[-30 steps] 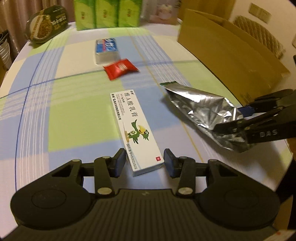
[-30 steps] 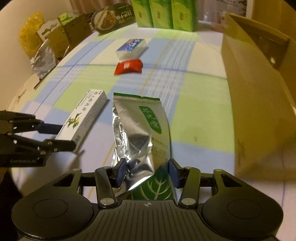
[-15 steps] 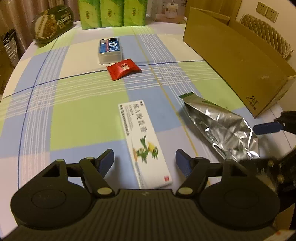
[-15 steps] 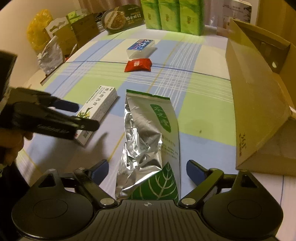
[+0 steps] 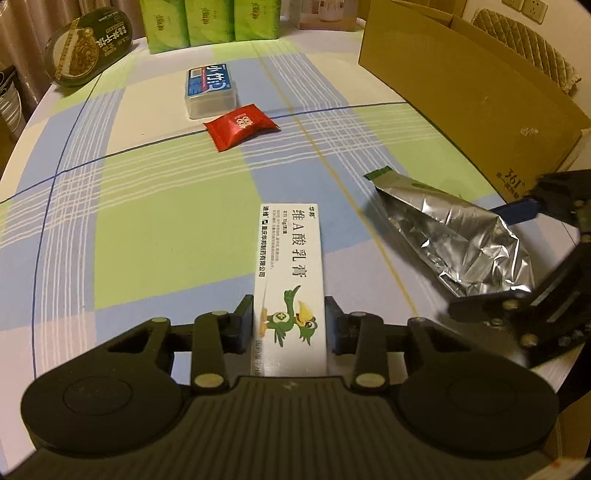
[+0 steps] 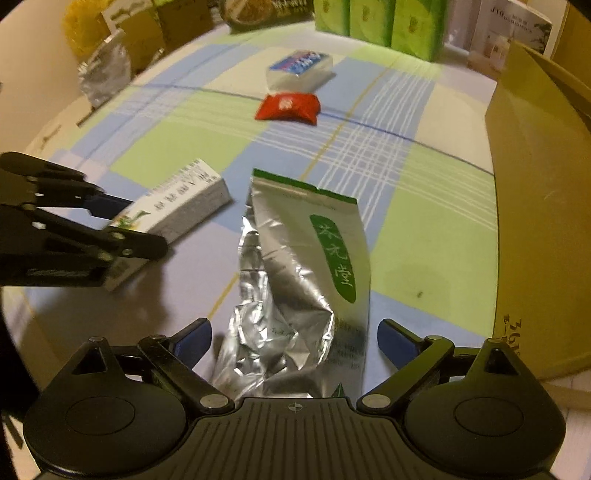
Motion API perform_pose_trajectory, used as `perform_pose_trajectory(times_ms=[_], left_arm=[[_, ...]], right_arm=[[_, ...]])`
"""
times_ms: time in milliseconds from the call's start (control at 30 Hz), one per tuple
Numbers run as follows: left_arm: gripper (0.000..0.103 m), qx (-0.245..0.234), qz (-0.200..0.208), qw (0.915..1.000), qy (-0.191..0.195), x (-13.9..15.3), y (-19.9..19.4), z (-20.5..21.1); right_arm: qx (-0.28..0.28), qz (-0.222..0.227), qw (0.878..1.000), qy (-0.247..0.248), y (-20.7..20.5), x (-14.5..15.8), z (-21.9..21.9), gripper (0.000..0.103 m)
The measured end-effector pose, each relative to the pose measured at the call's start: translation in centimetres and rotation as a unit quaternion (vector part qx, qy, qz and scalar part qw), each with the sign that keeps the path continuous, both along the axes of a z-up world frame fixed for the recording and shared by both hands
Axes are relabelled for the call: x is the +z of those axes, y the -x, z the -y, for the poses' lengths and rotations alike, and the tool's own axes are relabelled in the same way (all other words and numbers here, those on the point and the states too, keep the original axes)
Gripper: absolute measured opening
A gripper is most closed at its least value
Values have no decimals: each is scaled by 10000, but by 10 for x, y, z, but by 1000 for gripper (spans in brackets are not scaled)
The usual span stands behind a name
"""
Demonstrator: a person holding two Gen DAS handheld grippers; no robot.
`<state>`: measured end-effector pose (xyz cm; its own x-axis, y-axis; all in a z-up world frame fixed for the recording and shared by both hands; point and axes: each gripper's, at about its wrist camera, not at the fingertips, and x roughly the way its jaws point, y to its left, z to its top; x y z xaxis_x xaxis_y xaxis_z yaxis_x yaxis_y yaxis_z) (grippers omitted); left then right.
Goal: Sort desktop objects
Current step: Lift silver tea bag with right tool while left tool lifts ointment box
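Note:
A white ointment box with a green bird lies on the checked tablecloth. My left gripper has its pads against both sides of the box's near end, shut on it. It also shows in the right wrist view. A crumpled silver tea bag with a green label lies between the wide-open fingers of my right gripper, which do not touch it. The bag shows in the left wrist view too.
A red snack packet and a blue-topped plastic box lie farther back. Green tissue packs and a dark round bowl stand at the far edge. An open cardboard box stands on the right.
My left gripper opened, slid forward and closed on the white box's near end. My right gripper let go of the silver bag and stands wide open around it.

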<state>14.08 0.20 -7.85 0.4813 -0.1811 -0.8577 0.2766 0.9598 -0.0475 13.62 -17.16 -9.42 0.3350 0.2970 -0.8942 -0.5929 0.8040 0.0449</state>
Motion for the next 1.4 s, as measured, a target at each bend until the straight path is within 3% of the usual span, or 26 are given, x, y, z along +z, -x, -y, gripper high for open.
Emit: perform_pose_trajectory(times_ms=[133,267,500,567,633,967,1400], left_arm=[[35,-87,-21,10000,-29,0,-2,1],[53,-96,-3,9999,-72,-3,-6,3],[50,-155,7,9997,-179,-4,-9,5],[37,-178,11,9997,-190,-3,-8,5],[33,-190,-15,9997,-122,-1,-8,4],[33,-214,-85,9997,61,5,12,6],[33,-323,145,9993,124,32,39,26]], right_arm=[[27,-32,9999,109,-1,-3,-2,87],[40,15,9999,120,-3,1,-3,70],[87,209,9996,167,1,7,-4,52],[16,222,9997,89,3,9,0,49],[-66,258,9996,13,5,12,4,49],[-365,326,9980,-388,25,32,22,48],[-509,552,9948,-695,47,59,42,48]])
